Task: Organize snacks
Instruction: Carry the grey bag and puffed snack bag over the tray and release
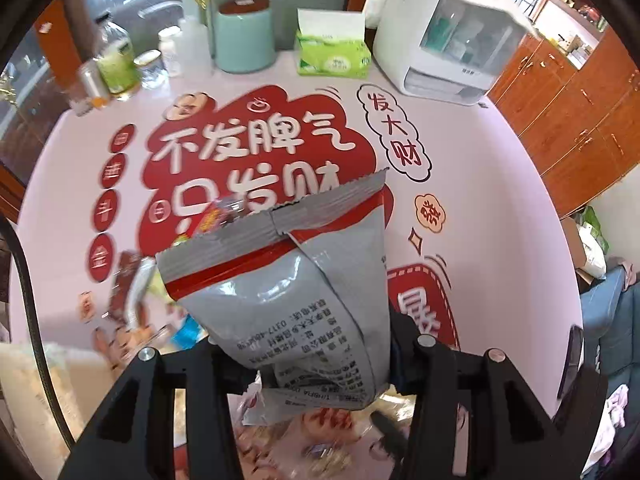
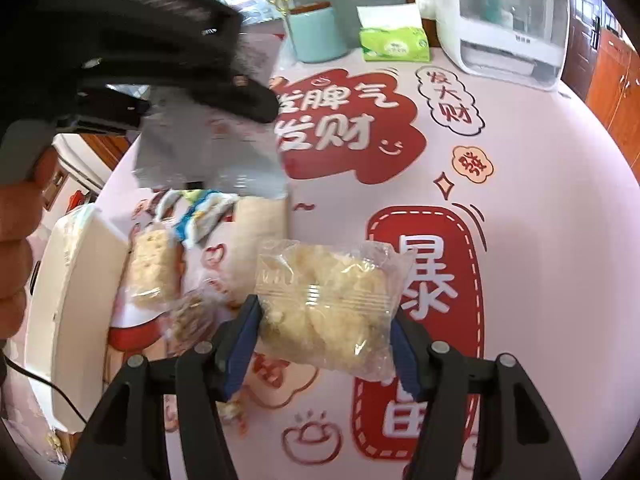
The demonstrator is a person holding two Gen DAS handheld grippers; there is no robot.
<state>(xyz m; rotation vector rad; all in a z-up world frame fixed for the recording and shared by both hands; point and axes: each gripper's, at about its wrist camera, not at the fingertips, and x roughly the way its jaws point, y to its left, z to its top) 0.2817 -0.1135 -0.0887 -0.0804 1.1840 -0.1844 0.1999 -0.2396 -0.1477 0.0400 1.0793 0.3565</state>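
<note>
- The left gripper [image 1: 316,364] holds a grey snack bag [image 1: 280,280] with a red stripe; its fingers are partly closed and pinch the bag's lower end, so the bag stands up between them, lifted clear of the tabletop [image 1: 480,208].
- In the right wrist view the same grey bag [image 2: 208,148] hangs blurred under the black left gripper, above the pile of snacks.
- The right gripper [image 2: 326,344] holds a clear packet of pale puffed snacks [image 2: 328,300]; its blue-padded fingers [image 2: 240,344] are partly closed and press on the packet's two sides, with the packet raised off the tabletop [image 2: 540,240].
- Loose snacks lie on the tabletop to the left: a cracker pack [image 2: 154,268], a blue and white wrapper [image 2: 196,216] and a small packet of brown bits [image 2: 192,316], all near each other.
- A white tray [image 2: 68,280] sits at the left edge, just beside the pile.
- At the far side of the pink and red printed tabletop stand a teal canister [image 1: 244,36], a green tissue pack [image 1: 332,54] and a white appliance [image 1: 444,32].
- A person's hand [image 2: 20,248] shows at the left border of the right wrist view.
</note>
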